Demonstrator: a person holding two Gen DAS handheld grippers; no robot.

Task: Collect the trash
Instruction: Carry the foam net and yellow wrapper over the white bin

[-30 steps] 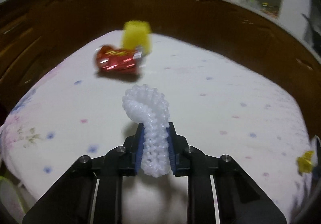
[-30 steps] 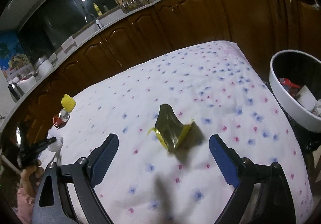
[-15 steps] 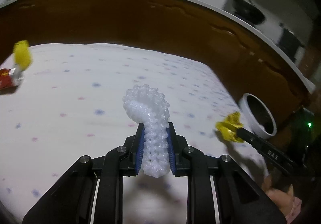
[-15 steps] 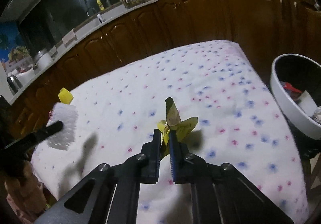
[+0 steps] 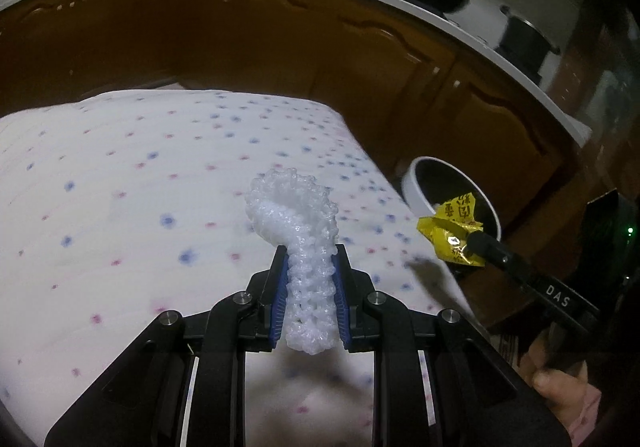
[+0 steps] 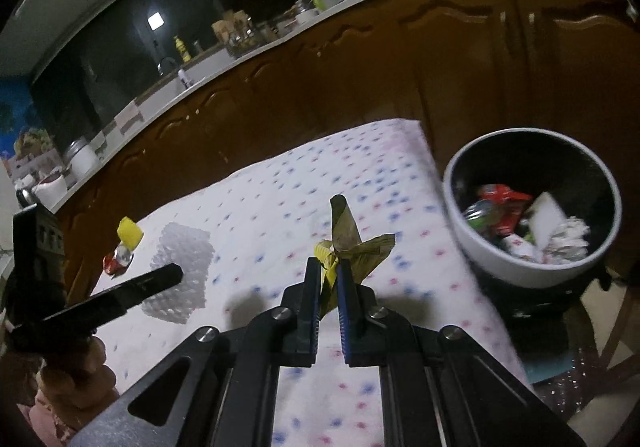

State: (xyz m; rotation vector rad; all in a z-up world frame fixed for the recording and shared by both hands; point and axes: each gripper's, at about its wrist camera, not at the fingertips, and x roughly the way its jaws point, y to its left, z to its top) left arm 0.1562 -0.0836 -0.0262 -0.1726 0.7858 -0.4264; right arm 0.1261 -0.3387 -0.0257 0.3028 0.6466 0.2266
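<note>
My left gripper (image 5: 311,279) is shut on a white foam net sleeve (image 5: 294,215) and holds it above the flowered tablecloth (image 5: 120,187); the sleeve also shows in the right wrist view (image 6: 180,267). My right gripper (image 6: 329,279) is shut on a crumpled yellow wrapper (image 6: 352,247), lifted off the cloth; the wrapper also shows in the left wrist view (image 5: 454,235). A white trash bin (image 6: 516,263) with several scraps inside stands off the table's right end; it also shows in the left wrist view (image 5: 412,183).
A red wrapper (image 6: 114,263) and a yellow piece (image 6: 130,233) lie at the table's far left. Brown kitchen cabinets (image 6: 460,59) run behind the table. A dark glass surface (image 6: 580,347) sits under the bin.
The right gripper closed on the yellow wrapper and lifted it toward the bin. The left gripper swung right with the foam sleeve, so the bin is now in its view.
</note>
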